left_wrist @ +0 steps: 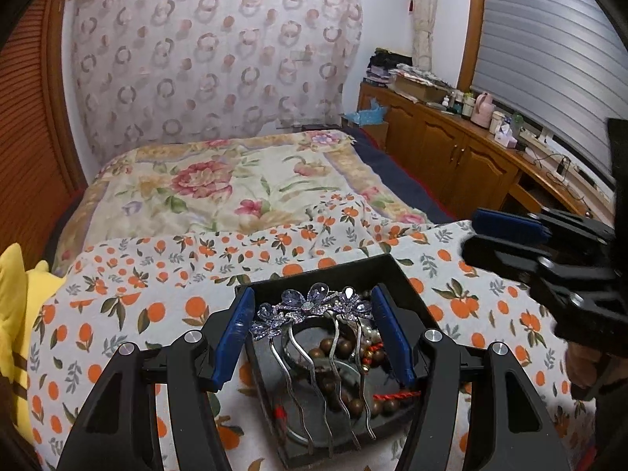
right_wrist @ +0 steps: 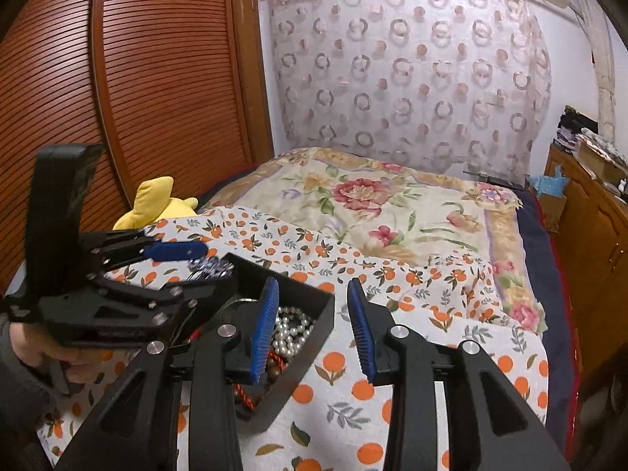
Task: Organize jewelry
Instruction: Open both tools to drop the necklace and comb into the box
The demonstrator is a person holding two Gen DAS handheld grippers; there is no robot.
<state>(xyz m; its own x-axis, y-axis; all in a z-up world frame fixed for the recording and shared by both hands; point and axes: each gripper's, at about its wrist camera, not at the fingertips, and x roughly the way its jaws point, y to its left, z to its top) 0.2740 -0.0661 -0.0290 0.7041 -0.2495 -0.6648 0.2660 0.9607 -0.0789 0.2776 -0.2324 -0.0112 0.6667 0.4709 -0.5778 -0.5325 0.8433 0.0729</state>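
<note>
A black jewelry tray [left_wrist: 325, 271] lies on the orange-print bedsheet. My left gripper [left_wrist: 312, 316] is shut on a silver hair comb with purple crystal flowers [left_wrist: 314, 308], holding it by its ends over the tray. Below it lie brown wooden beads [left_wrist: 333, 347], pearls and a red cord [left_wrist: 394, 395]. In the right wrist view my right gripper [right_wrist: 314, 331] is open and empty, straddling the tray's right wall [right_wrist: 310, 343], one finger over the white pearls [right_wrist: 292, 331]. The left gripper [right_wrist: 176, 253] with the comb [right_wrist: 210, 267] shows at left.
The tray sits on a bed with an orange-print sheet [left_wrist: 129, 306] and a floral quilt [left_wrist: 219, 184]. A yellow plush toy [right_wrist: 157, 202] lies at the left. A wooden cabinet [left_wrist: 463, 153] with clutter runs along the right wall; a slatted wardrobe [right_wrist: 137, 90] stands left.
</note>
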